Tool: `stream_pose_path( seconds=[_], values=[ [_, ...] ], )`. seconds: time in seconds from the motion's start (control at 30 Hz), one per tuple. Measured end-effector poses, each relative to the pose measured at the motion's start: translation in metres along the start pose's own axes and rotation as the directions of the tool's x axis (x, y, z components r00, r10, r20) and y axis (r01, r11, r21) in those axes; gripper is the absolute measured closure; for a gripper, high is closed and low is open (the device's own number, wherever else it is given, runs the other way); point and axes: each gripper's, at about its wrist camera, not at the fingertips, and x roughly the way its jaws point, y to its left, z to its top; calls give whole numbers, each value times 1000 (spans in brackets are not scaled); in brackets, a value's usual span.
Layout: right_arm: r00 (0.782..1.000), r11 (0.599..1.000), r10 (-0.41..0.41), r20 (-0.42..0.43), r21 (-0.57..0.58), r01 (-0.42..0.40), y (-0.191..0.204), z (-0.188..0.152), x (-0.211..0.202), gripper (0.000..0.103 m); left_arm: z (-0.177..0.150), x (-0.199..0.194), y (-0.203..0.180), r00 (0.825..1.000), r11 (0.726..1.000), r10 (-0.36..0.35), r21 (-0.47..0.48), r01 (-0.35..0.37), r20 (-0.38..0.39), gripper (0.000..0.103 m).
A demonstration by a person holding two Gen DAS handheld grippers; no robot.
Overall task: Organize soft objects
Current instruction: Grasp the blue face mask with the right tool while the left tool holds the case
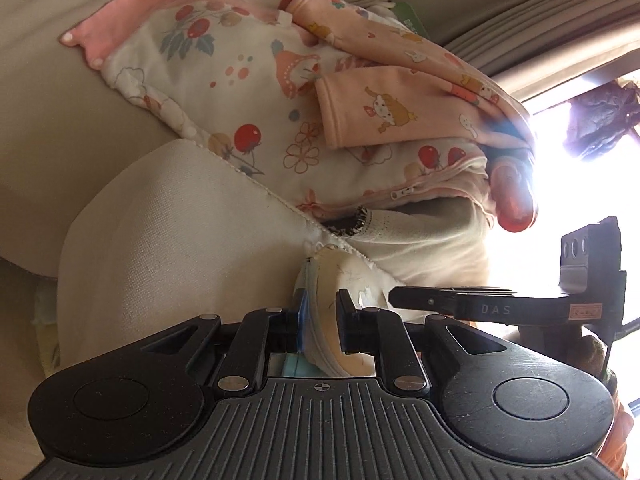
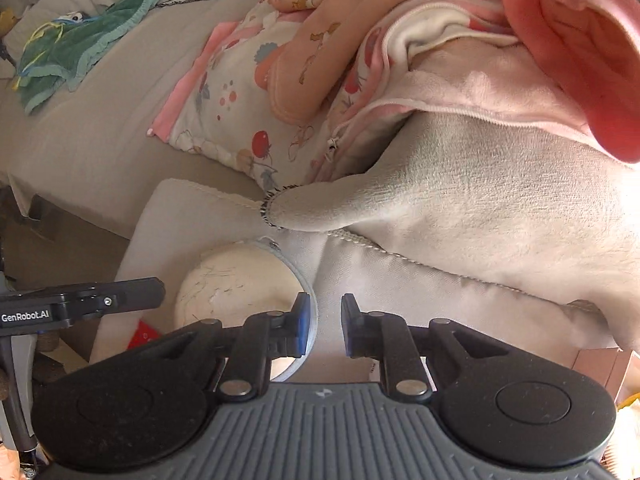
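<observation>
The letters "DAS" are printed in pale type on the black arm of the right gripper [image 1: 420, 298], seen from the left wrist camera. "GenRobot.AI" is printed in white on the black body of the left gripper [image 2: 156, 294], seen from the right wrist camera

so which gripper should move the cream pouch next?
Left. The left gripper is already shut on the cream pouch, so it can probably just carry it. The right gripper is open, holding nothing, beside the pouch's edge.
</observation>
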Motion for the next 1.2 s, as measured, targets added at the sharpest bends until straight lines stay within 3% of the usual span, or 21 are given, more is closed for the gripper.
stream_pose_path(
  seconds=[0.13, 0.4, 0.47, 0.5, 0.53, 0.57, 0.63, 0.8, 0.97, 1.03, 1.13, 1.2],
  values=[
    [1000, 1000, 14, -18, 8, -14, -4, 1, 10, 88, 2, 9, -6, 1000, 999, 23, 28, -24, 11, 74],
    [999, 999, 37, -26, 3, -37, -5, -2, 12, 91, 10, 19, -4, 999, 999, 39, 24, -40, 30, 69],
    [999, 999, 41, -25, 1, -41, -4, -2, 12, 92, 10, 19, -5, 1000, 1000, 8, 30, -9, 18, 59],
    [999, 999, 43, -25, -1, -43, -4, -2, 13, 93, 10, 18, -5, 1000, 999, -15, 32, 15, 6, 47],
    [999, 999, 44, -23, -1, -44, -4, -2, 13, 93, 10, 18, -6, 999, 998, -37, 43, 37, -10, 42],
    [999, 999, 44, -20, -1, -44, -5, -1, 14, 93, 9, 19, -8, 1000, 997, -24, 67, 25, -21, 43],
    [999, 999, 50, -17, -3, -50, -5, -1, 15, 93, 8, 25, -12, 996, 992, 82, 103, -77, -47, 41],
    [998, 998, 56, -34, 1, -56, -5, -3, 19, 93, 5, 40, -13, 996, 997, -30, 68, 36, -86, 41],
    [994, 994, 105, -40, 9, -105, -7, -4, 22, 94, 1, 50, -25, 999, 992, -3, 125, 8, -39, 41],
    [994, 995, 101, -32, 7, -101, -7, -4, 19, 94, 1, 44, -28, 1000, 993, -6, 119, 10, -29, 56],
    [997, 998, 68, 44, -2, -68, -6, -5, 1, 93, -2, 27, -32, 1000, 996, -19, 88, 19, -5, 58],
    [994, 998, 55, 97, -9, -54, -1, -9, -20, 93, -8, 6, -40, 999, 991, -7, 137, -1, 52, 58]
  ],
)
